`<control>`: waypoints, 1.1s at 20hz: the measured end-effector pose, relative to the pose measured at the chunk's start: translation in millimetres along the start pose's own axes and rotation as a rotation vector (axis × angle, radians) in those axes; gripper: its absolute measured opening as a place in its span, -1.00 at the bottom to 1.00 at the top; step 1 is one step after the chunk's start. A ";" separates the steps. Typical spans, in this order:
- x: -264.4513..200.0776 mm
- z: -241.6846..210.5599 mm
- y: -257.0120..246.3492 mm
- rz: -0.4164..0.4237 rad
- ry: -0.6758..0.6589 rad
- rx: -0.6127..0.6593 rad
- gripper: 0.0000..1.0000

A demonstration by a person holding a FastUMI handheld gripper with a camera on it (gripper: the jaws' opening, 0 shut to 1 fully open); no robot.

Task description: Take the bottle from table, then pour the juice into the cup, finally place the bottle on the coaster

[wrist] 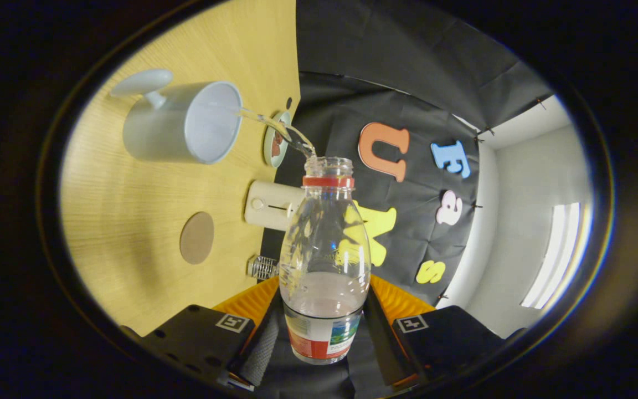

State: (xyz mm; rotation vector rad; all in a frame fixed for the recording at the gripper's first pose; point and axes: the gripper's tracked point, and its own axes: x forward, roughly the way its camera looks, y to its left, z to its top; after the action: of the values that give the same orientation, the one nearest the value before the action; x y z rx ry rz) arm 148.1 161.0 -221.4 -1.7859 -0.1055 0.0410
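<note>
My gripper (pixel 323 332) is shut on a clear plastic bottle (pixel 324 249) with a red neck ring and a coloured label. I hold it tipped over, so the wooden table (pixel 114 221) appears turned on its side. A thin clear stream (pixel 274 127) runs from the bottle's open mouth into the white cup (pixel 186 124) beyond the fingers. The cup has a handle on its far side. A round brown coaster (pixel 196 237) lies flat on the table, nearer to the fingers than the cup.
A cream toaster-like box (pixel 272 205) stands at the table's back edge behind the bottle. A small plate (pixel 276 145) leans near the cup, and a small clear ribbed glass (pixel 262 267) sits close to the fingers. Black cloth forms the booth wall.
</note>
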 end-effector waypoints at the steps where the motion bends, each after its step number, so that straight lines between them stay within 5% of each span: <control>1: -0.4 -0.7 0.9 0.004 0.003 -0.005 0.63; 22: 5.0 -3.6 -0.5 0.004 0.001 -0.067 0.63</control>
State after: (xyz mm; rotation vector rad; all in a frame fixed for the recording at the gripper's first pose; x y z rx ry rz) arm 153.3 158.1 -220.0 -1.8532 -0.1036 0.0404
